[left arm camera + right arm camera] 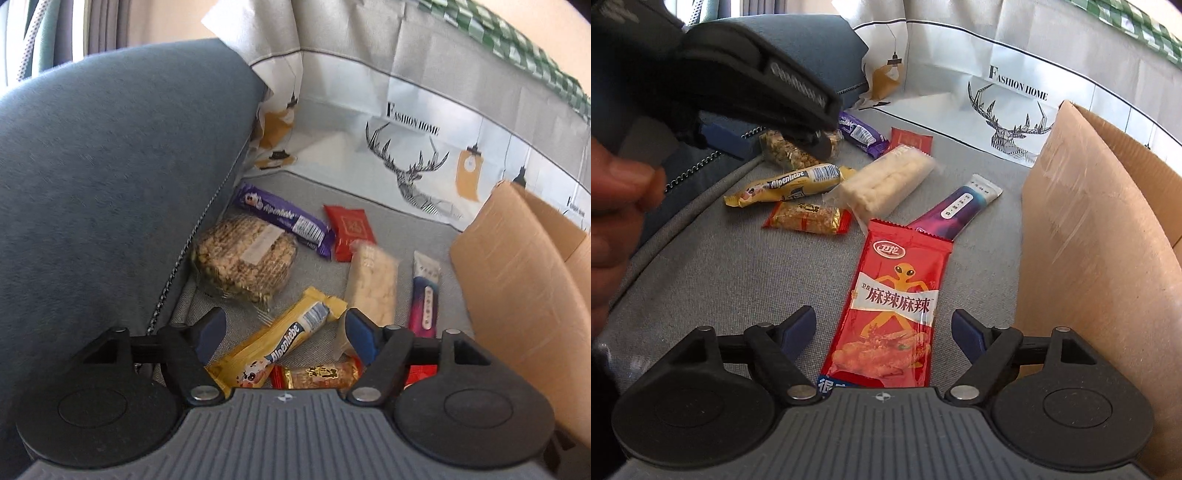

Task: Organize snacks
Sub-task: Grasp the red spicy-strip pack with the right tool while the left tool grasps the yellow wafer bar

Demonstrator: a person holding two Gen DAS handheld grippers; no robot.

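Snacks lie scattered on a grey sofa seat (720,266). My left gripper (284,338) is open above a yellow Alpenliebe bar (280,343), with a gold-and-red bar (317,374) just below it. Beyond lie a round seed cake (245,256), a purple Alpenliebe bar (280,218), a small red packet (351,230), a pale rice bar (373,284) and a purple-pink stick (424,295). My right gripper (884,334) is open astride a long red spicy-snack packet (894,306). The left gripper's body (757,85) hangs at the upper left of the right wrist view.
An open cardboard box (1097,229) stands at the right on the seat. A blue cushion (110,177) rises on the left. A white deer-print cloth (406,147) covers the sofa back. A hand (617,206) shows at the left edge.
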